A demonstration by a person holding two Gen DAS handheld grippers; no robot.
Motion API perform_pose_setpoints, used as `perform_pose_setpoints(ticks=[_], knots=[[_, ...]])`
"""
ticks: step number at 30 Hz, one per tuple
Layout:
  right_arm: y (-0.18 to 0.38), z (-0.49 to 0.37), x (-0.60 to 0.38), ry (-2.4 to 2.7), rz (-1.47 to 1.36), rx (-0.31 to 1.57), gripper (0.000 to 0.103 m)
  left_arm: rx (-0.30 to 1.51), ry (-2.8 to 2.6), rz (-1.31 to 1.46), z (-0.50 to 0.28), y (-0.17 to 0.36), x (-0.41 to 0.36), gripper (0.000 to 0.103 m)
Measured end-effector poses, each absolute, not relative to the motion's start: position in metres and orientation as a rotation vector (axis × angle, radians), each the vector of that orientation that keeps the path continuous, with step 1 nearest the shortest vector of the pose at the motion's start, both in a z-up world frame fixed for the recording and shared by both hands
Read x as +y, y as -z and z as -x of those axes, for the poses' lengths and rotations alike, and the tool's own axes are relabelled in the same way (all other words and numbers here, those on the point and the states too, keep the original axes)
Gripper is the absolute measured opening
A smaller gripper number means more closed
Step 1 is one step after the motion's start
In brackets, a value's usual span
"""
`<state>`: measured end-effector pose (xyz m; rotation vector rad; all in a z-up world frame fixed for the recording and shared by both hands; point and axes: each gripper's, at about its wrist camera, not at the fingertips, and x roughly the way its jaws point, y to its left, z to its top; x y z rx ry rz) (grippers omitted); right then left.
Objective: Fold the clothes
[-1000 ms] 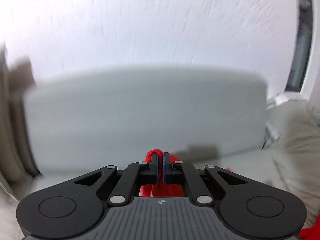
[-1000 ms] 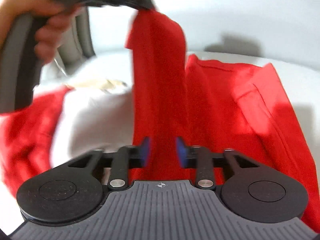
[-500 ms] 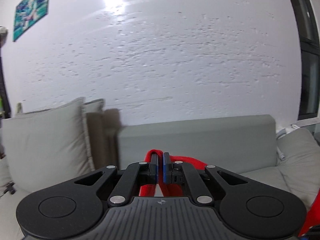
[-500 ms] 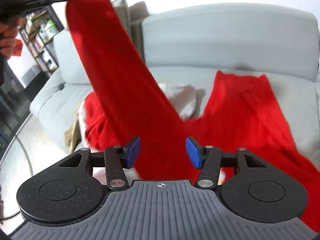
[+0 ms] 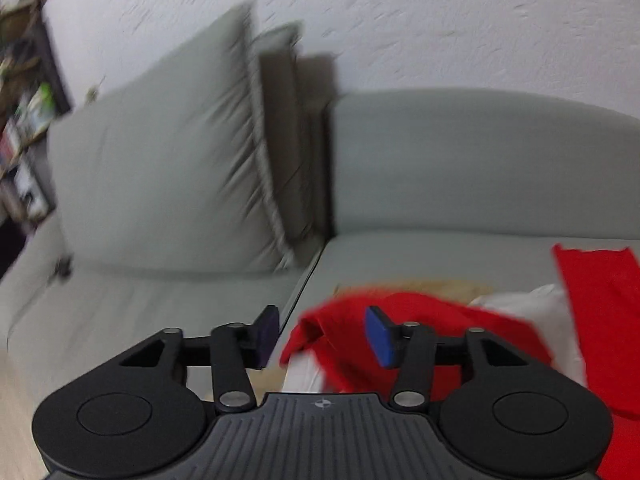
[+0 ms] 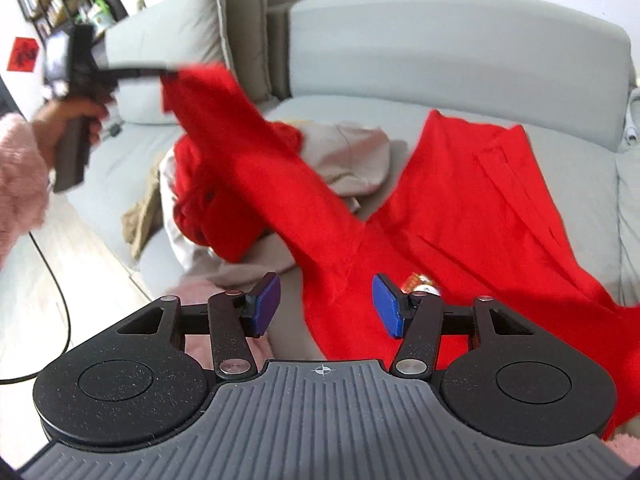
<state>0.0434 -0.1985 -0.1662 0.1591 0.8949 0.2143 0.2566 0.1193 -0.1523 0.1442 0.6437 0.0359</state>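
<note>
**A:** What's my left gripper [image 5: 322, 334] doing?

**B:** Its jaws are opening. The blue pads stand apart, and from its own camera the crumpled end of the soft red knit garment [image 5: 420, 328] lies in front of and below them, not pinched. That view is smeared with motion blur. In the right wrist view the same gripper [image 6: 166, 70] sits at the tip of the raised red sleeve, but the blur there hides whether cloth and pads touch.

**A:** And my right gripper [image 6: 326, 306]?

**B:** Parted as well, pads wide and bare. The red cloth passes beneath the gap without being clamped. I see a small printed patch on the fabric just beside the right pad.

**A:** Where does the garment lie?

**B:** Spread flat on the seat of the grey fabric sofa [image 6: 460, 64], its body reaching toward the backrest, one sleeve stretched up to the left. Beside it is a rumpled heap: a pale grey cloth [image 6: 352, 152], a khaki piece [image 6: 146, 216], more red folds.

**A:** Further out?

**B:** Plump grey cushions [image 6: 180, 36] with piped edges, a hand [image 6: 70, 120] in a fuzzy pink sleeve [image 6: 18, 184] on the left handle, and a textured white wall [image 5: 440, 20].
</note>
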Motion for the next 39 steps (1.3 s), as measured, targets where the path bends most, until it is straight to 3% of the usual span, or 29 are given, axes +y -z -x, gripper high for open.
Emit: perform_pose_setpoints(ticks=[5, 9, 15, 19, 27, 29, 30, 32, 33, 39], knots=[[0.181, -0.05, -0.193, -0.212, -0.121, 0.943, 0.062, 0.637, -0.06, 0.056, -0.239, 0.159, 0.157, 0.05], [0.192, -0.059, -0.185, -0.217, -0.109, 0.955, 0.061, 0.619, -0.005, 0.12, -0.219, 0.149, 0.162, 0.043], [0.21, -0.061, -0.18, -0.233, -0.061, 0.988, 0.059, 0.752, 0.339, 0.025, -0.16, 0.152, 0.085, 0.045], [0.233, -0.051, -0.181, -0.353, -0.07, 1.052, 0.049, 0.846, 0.431, 0.03, -0.131, 0.176, 0.038, 0.046], [0.274, -0.048, -0.157, -0.36, 0.171, 1.019, 0.049, 0.918, 0.395, 0.071, -0.089, 0.215, -0.016, 0.046], [0.289, -0.05, -0.149, -0.377, 0.269, 1.028, 0.043, 0.901, 0.378, 0.068, -0.089, 0.212, -0.015, 0.046], [0.293, -0.05, -0.146, -0.378, 0.31, 1.027, 0.03, 0.893, 0.374, 0.062, -0.086, 0.209, -0.015, 0.046], [0.299, -0.046, -0.14, -0.392, 0.421, 0.982, 0.024, 0.871, 0.361, 0.044, -0.083, 0.202, -0.011, 0.046], [0.298, -0.047, -0.141, -0.389, 0.409, 0.981, 0.002, 0.861, 0.352, 0.035, -0.076, 0.198, -0.009, 0.046], [0.253, -0.037, -0.162, -0.444, 0.198, 0.934, 0.001, 0.844, 0.315, 0.041, -0.065, 0.186, -0.003, 0.046]])
